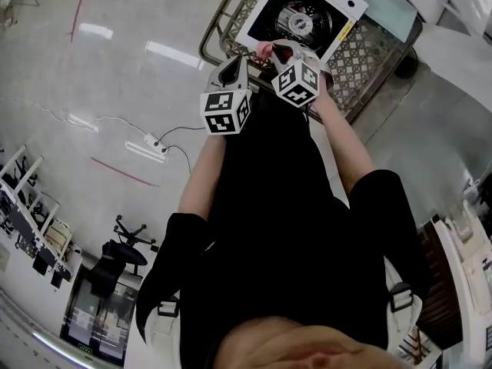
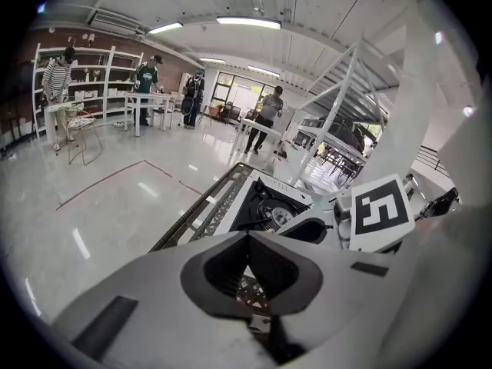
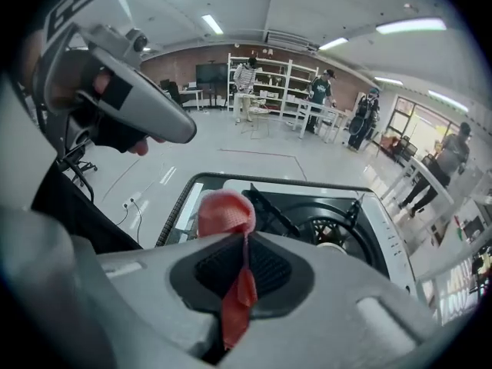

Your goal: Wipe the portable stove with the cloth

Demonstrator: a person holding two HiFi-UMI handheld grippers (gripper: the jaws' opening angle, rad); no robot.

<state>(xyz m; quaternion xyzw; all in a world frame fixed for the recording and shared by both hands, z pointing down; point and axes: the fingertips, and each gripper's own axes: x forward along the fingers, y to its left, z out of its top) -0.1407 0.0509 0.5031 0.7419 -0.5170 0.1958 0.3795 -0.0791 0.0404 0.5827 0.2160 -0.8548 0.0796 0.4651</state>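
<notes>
The portable stove [image 1: 301, 14], white with a black burner, sits on a wire-mesh table [image 1: 361, 61]; it also shows in the left gripper view as the stove [image 2: 265, 206] and in the right gripper view as the stove [image 3: 327, 220]. My right gripper [image 1: 280, 51] hovers at the stove's near edge, shut on a pink-red cloth [image 3: 225, 214], which bunches above the jaws and hangs down between them. The cloth [image 1: 264, 50] peeks out by the tips. My left gripper [image 1: 231, 68] hangs just left of it, over the table's edge, its jaws [image 2: 247, 237] shut with nothing held.
A power strip [image 1: 154, 141] with cables lies on the glossy floor at left. An office chair [image 1: 127, 246] stands lower left. A white box [image 1: 393, 8] sits right of the stove. Several people stand far off by shelves [image 3: 269, 83].
</notes>
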